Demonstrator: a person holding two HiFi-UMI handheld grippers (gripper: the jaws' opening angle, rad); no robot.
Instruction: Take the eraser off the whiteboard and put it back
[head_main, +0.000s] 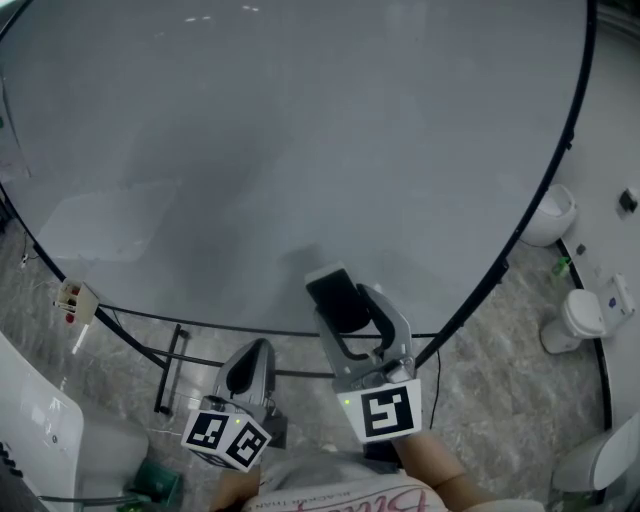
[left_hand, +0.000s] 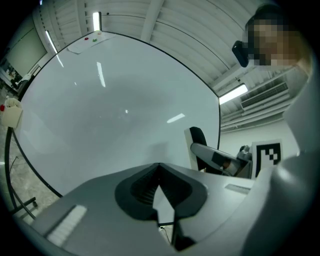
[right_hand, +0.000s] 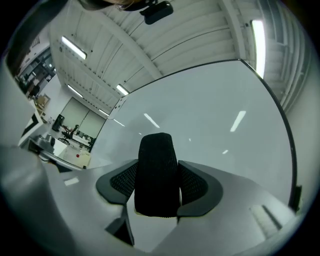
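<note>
The black felt eraser (head_main: 338, 295) with a white back is clamped between the jaws of my right gripper (head_main: 350, 312), just in front of the lower part of the whiteboard (head_main: 300, 130). In the right gripper view the eraser (right_hand: 157, 172) stands upright between the pads and hides the middle of the gripper (right_hand: 157, 187); the board (right_hand: 215, 125) fills the background. My left gripper (head_main: 248, 372) hangs lower and to the left, below the board's bottom edge, shut with nothing in it (left_hand: 159, 170). From the left gripper view the eraser (left_hand: 199, 145) shows in the right gripper (left_hand: 216, 159).
The board stands on a black frame with a foot bar (head_main: 172, 368) on a marbled floor. A small white box (head_main: 76, 298) hangs at the board's left edge. White rounded fixtures (head_main: 550, 215) (head_main: 580, 318) stand to the right, and a green object (head_main: 155, 478) lies at lower left.
</note>
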